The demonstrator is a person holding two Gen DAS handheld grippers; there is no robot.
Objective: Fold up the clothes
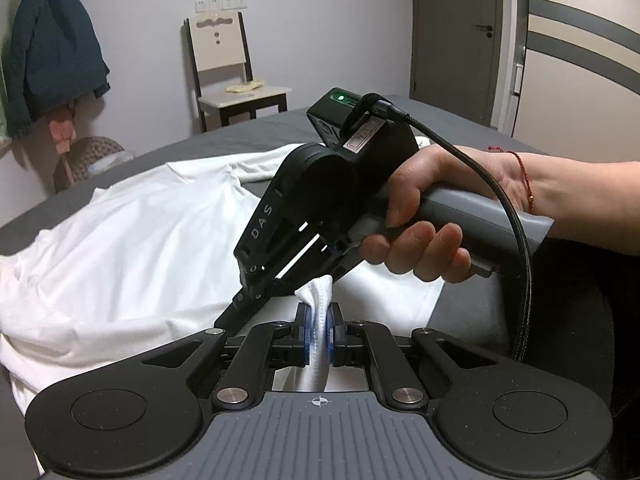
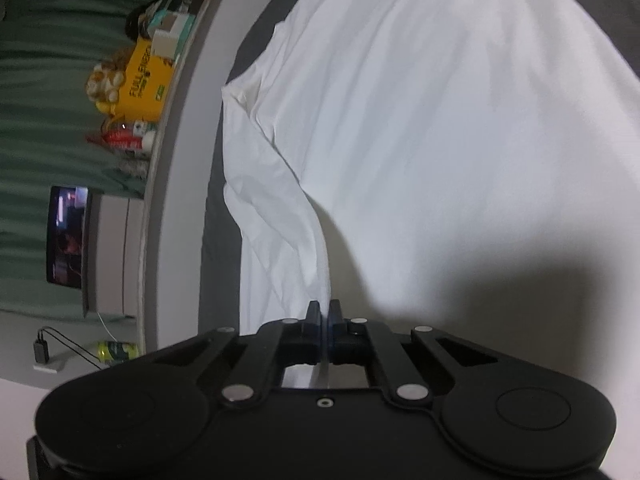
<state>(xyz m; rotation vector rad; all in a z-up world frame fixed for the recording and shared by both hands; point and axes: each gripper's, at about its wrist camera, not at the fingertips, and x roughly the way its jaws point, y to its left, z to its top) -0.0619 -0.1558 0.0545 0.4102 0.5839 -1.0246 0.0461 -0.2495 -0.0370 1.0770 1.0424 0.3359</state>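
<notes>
A white shirt (image 1: 132, 240) lies spread over the grey bed (image 1: 224, 140). My left gripper (image 1: 319, 332) is shut on a bunched edge of the shirt, which pokes up between the blue pads. Just ahead of it, a hand (image 1: 420, 240) holds my right gripper (image 1: 240, 300) with its tips down on the cloth. In the right wrist view, the right gripper (image 2: 324, 316) has its jaws together on a thin raised fold of the shirt (image 2: 400, 120), which runs up from the jaws as a ridge. The view is rolled on its side.
A wooden chair (image 1: 228, 76) stands beyond the bed, a dark jacket (image 1: 48, 52) hangs on the left and a door (image 1: 452, 40) is at the right. Beside the bed edge (image 2: 212, 208) are a cluttered shelf with a yellow box (image 2: 146, 76), a lit screen (image 2: 66, 236) and a bottle (image 2: 116, 350).
</notes>
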